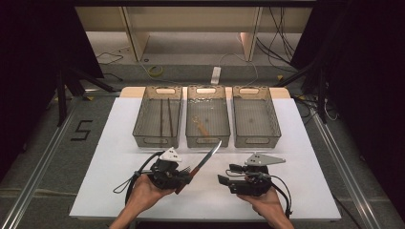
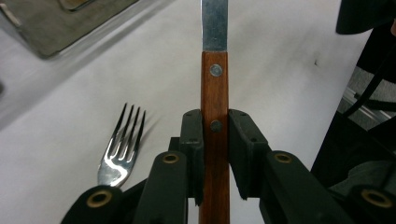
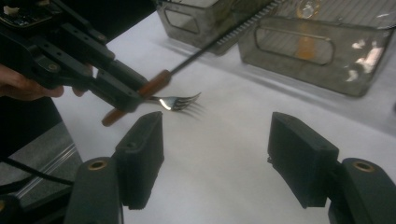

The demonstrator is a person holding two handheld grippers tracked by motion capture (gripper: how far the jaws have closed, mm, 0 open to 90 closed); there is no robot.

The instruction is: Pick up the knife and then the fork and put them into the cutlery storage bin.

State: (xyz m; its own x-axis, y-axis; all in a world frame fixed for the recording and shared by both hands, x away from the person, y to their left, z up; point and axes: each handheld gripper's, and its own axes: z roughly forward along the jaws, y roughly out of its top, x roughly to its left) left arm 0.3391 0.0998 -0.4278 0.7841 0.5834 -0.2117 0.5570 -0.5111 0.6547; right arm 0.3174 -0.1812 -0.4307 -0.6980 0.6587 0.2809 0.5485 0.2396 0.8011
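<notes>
My left gripper (image 1: 184,177) is shut on a knife (image 1: 205,160), whose blade slants up and right toward the trays. In the left gripper view the jaws clamp the brown riveted wooden handle (image 2: 215,93), and the steel blade (image 2: 215,23) runs up out of the frame. A metal fork (image 2: 120,149) lies on the white table just left of those jaws; in the high view the fork (image 1: 185,169) peeks out beside the gripper. My right gripper (image 1: 225,174) faces left, open, with nothing between its black pads (image 3: 140,149). It looks toward the fork (image 3: 180,101) and the knife handle (image 3: 154,84).
Three clear trays stand in a row behind the grippers. The left tray (image 1: 143,125) holds two dark sticks, the middle tray (image 1: 208,141) an orange item, and the right tray (image 1: 274,125) looks bare. The white table (image 1: 305,191) ends at dark floor on both sides.
</notes>
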